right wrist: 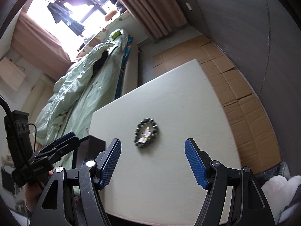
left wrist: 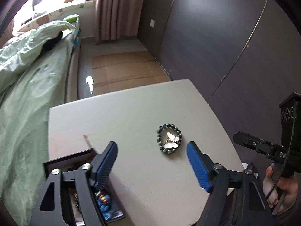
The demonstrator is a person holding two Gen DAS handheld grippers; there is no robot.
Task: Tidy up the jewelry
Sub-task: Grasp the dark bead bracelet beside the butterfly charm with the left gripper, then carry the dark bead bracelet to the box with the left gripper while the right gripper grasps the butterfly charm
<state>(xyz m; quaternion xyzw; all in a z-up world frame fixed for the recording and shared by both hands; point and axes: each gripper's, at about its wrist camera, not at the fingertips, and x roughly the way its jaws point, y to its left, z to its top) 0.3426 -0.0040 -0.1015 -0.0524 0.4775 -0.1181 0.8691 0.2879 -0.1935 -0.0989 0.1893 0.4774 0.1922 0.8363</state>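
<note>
A dark beaded bracelet (left wrist: 169, 139) lies on the white table (left wrist: 131, 109) with a white butterfly brooch (left wrist: 171, 140) inside its ring. My left gripper (left wrist: 152, 151) is open and empty, just short of them. A dark jewelry box (left wrist: 75, 162) sits at the table's left edge under my left finger, with blue and orange beads (left wrist: 104, 205) in it. In the right wrist view the bracelet (right wrist: 146, 133) and brooch (right wrist: 144, 136) lie ahead of my open, empty right gripper (right wrist: 152, 148). The box (right wrist: 94, 146) shows at the left there.
A bed with a green duvet (left wrist: 28, 86) runs along the table's left side. Flattened cardboard (left wrist: 124, 69) covers the floor beyond the table. A dark wardrobe wall (left wrist: 216, 37) stands at the right. A small red-tipped strip (left wrist: 87, 141) lies on the table near the box.
</note>
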